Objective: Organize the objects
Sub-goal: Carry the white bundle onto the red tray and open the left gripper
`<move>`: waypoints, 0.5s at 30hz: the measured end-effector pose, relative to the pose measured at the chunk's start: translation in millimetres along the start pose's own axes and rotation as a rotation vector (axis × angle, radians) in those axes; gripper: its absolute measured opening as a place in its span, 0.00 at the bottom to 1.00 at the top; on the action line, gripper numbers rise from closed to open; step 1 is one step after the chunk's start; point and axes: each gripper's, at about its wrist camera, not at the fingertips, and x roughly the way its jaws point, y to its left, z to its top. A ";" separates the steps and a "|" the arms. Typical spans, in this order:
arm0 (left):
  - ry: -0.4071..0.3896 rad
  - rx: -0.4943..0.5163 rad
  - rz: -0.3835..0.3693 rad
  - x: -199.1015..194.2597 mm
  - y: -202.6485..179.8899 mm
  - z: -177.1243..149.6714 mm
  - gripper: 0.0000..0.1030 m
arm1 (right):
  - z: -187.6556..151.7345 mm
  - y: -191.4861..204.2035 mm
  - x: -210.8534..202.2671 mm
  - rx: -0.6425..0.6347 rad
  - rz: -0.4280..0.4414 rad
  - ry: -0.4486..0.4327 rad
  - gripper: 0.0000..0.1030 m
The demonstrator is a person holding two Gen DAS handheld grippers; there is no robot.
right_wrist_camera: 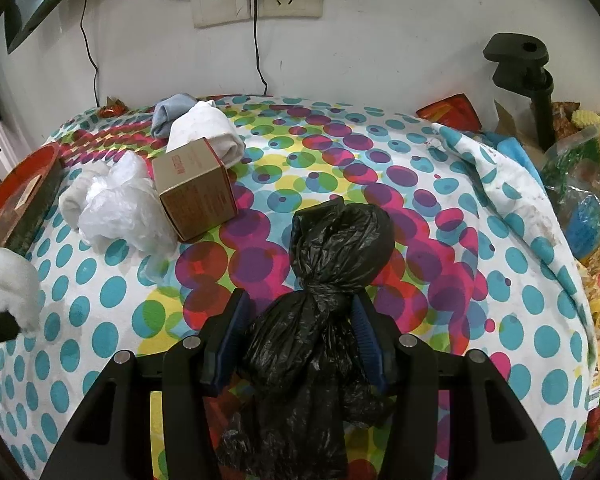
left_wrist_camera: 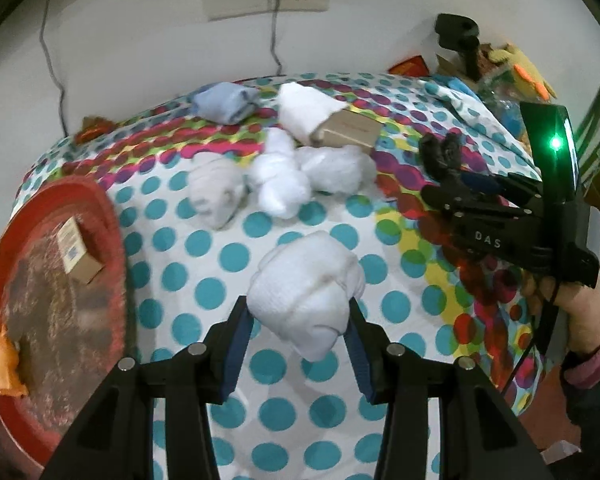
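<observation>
White rolled sock bundle [left_wrist_camera: 306, 292] pinched in left tongs [left_wrist_camera: 298, 322], long axis pointing away, above dotted tabletop cloth [left_wrist_camera: 204, 264]. Right tongs [right_wrist_camera: 300, 334], marked "DAS", clamp knotted black plastic bag [right_wrist_camera: 324, 276].

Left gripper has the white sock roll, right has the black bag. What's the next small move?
Probably swing the left gripper toward the red basin and drop the white sock roll there: the basin sits close at its left and already holds a small box.
</observation>
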 end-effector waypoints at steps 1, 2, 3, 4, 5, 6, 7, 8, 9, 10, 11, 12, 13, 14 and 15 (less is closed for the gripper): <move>-0.001 -0.008 0.006 -2.0 2.7 -1.4 0.44 | 0.1 -0.1 -0.1 0.001 0.002 0.000 0.47; 0.000 -0.010 0.008 -4.3 5.3 -3.1 0.44 | 0.1 0.2 0.0 0.001 0.002 0.000 0.47; 0.000 -0.009 0.006 -6.6 7.5 -4.6 0.44 | 0.2 0.7 0.0 0.002 0.001 0.000 0.47; -0.006 -0.014 0.016 -9.3 9.4 -6.0 0.44 | 0.2 0.6 0.1 0.000 0.000 0.000 0.47; -0.009 -0.017 0.023 -11.2 11.2 -6.4 0.44 | 0.1 0.2 0.2 0.000 0.001 0.000 0.47; -0.007 -0.015 0.015 -13.6 13.1 -7.1 0.44 | 0.1 0.3 0.3 0.000 0.001 0.000 0.47; -0.011 -0.021 0.016 -16.4 15.5 -7.6 0.44 | 0.1 0.4 0.3 0.000 0.000 0.000 0.47; -0.019 -0.031 0.025 -19.7 18.4 -8.2 0.44 | 0.0 0.3 0.4 -0.001 0.001 0.000 0.47; -0.022 -0.031 0.022 -23.2 21.1 -8.9 0.44 | 0.0 0.5 0.4 -0.001 0.000 0.000 0.47; -0.027 -0.035 0.021 -27.1 24.6 -9.7 0.44 | 0.0 0.5 0.5 0.000 0.002 0.000 0.47; -0.033 -0.043 0.033 -30.5 27.7 -10.1 0.44 | 0.0 0.6 0.5 -0.001 0.001 0.000 0.47; -0.035 -0.045 0.037 -33.1 30.5 -10.5 0.44 | 0.0 0.6 0.5 -0.001 0.001 0.000 0.47; -0.039 -0.050 0.039 -36.5 34.4 -10.9 0.44 | 0.0 0.1 0.4 0.000 0.001 0.000 0.47; -0.045 -0.060 0.048 -39.4 38.8 -11.5 0.44 | 0.0 0.1 0.4 -0.001 0.001 0.000 0.47; -0.046 -0.068 0.056 -42.1 43.9 -12.4 0.44 | 0.0 0.4 0.5 -0.001 0.000 0.000 0.47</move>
